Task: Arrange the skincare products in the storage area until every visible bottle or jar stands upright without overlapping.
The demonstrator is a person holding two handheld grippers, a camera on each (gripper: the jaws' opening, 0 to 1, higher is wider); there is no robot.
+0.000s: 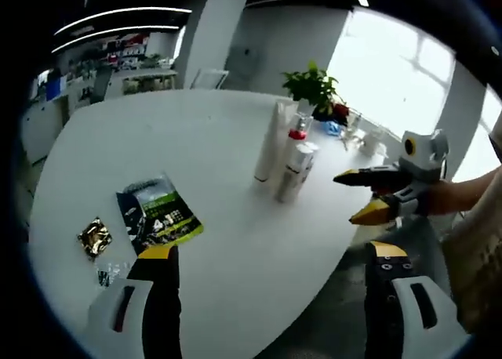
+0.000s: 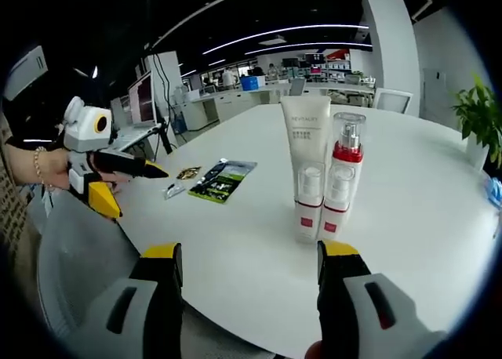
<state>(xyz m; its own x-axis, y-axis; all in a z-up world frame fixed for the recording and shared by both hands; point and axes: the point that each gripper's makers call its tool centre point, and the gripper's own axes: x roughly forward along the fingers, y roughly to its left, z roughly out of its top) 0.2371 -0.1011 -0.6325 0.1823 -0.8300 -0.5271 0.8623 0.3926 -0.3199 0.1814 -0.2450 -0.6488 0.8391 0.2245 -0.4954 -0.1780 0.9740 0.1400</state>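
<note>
open-plan office, desks [image 2: 235,99], monitors [image 2: 146,98]

Right gripper view: tube [image 2: 303,143] upright centre frame on table [image 2: 408,218]; two bottles [image 2: 337,179] just before it, touching. Packet [image 2: 222,179] left of centre; small sachets [image 2: 182,180] beside it, further left. Plant [image 2: 480,116] at right edge.

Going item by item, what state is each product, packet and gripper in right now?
Cream tube: upright on the table.
Red-collared pump bottle: upright, against the tube.
Small clear-capped bottle: upright in front of the tube.
Green packet: lying flat.
Gold sachet: lying flat.
Left gripper: open, empty.
Right gripper: open, empty.
</note>
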